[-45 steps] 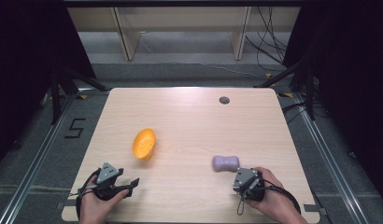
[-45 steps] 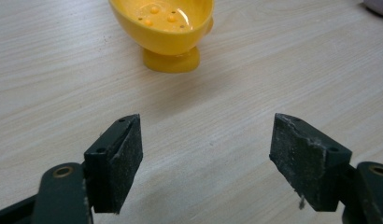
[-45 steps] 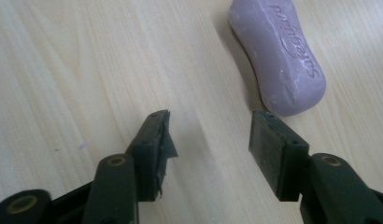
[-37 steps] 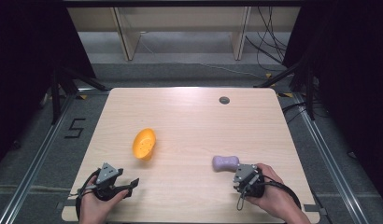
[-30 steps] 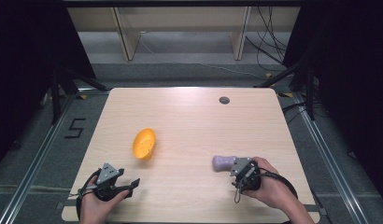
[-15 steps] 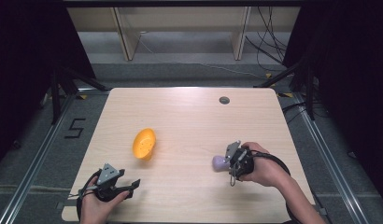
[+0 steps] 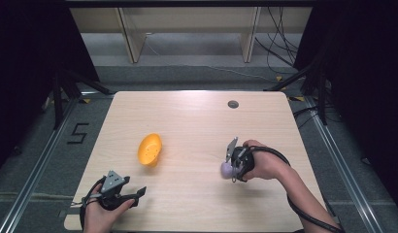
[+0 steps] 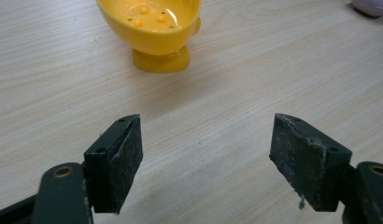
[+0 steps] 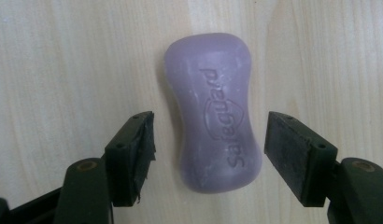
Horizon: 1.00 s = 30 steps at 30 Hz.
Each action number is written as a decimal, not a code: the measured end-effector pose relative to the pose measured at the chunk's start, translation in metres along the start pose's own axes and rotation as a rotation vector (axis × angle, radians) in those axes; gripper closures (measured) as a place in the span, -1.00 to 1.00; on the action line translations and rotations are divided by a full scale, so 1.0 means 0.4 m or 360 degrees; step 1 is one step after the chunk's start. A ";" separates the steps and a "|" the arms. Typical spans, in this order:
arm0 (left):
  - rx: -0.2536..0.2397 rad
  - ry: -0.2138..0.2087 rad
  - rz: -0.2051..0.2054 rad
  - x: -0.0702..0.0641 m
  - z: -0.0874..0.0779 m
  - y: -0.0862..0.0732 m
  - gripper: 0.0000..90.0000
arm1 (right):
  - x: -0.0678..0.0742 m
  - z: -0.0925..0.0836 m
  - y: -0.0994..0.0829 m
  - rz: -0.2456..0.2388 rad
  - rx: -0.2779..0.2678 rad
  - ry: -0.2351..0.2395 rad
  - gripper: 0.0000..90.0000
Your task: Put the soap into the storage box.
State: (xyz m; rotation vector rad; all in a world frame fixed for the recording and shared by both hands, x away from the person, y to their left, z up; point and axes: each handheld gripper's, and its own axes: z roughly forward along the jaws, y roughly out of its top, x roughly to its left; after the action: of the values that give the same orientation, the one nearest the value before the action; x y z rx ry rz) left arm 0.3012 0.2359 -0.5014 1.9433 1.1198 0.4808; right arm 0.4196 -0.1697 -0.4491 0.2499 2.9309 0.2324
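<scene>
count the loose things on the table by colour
purple: 1, a bar of soap, lying flat between the open jaws of the right claw, untouched
yellow: 1, a small footed dish with holes, apart from the soap
total: 2

Black right gripper (image 9: 210,158) with brass-ringed screw holes, worn pads, trailing cable.

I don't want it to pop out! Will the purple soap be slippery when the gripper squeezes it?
Probably a bit: the purple soap looks smooth and rounded. It looks dry and lies flat on the table, so it shouldn't roll. The right gripper straddles its narrower waist, which may help.
</scene>
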 end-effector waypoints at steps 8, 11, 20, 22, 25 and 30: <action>0.0002 -0.0001 0.0011 0.002 -0.001 0.001 -0.46 | -0.009 0.020 0.022 0.0036 0.0078 0.0029 -0.26; 0.0006 0.0000 0.0026 0.004 -0.001 0.001 -0.46 | -0.016 0.024 0.028 -0.0008 0.0084 0.0045 -0.27; -0.0023 -0.0002 -0.0014 -0.005 -0.002 0.001 -0.46 | -0.030 0.050 0.038 -0.0050 0.0158 0.0078 -0.26; -0.0030 -0.0010 -0.0003 -0.003 0.000 0.001 -0.46 | -0.027 0.048 0.041 -0.0014 0.0198 0.0105 -0.25; -0.0032 -0.0003 -0.0010 -0.004 -0.002 0.001 -0.46 | -0.030 0.056 0.042 -0.0044 0.0158 0.0099 -0.23; -0.0028 -0.0002 -0.0004 -0.004 -0.002 0.002 -0.46 | -0.028 0.059 0.043 0.0001 0.0206 0.0129 -0.20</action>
State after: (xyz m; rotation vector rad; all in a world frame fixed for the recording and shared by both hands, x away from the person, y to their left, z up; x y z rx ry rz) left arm 0.3002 0.2347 -0.5002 1.9266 1.1134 0.4863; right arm 0.4377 -0.1518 -0.4673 0.2664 3.0307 0.0544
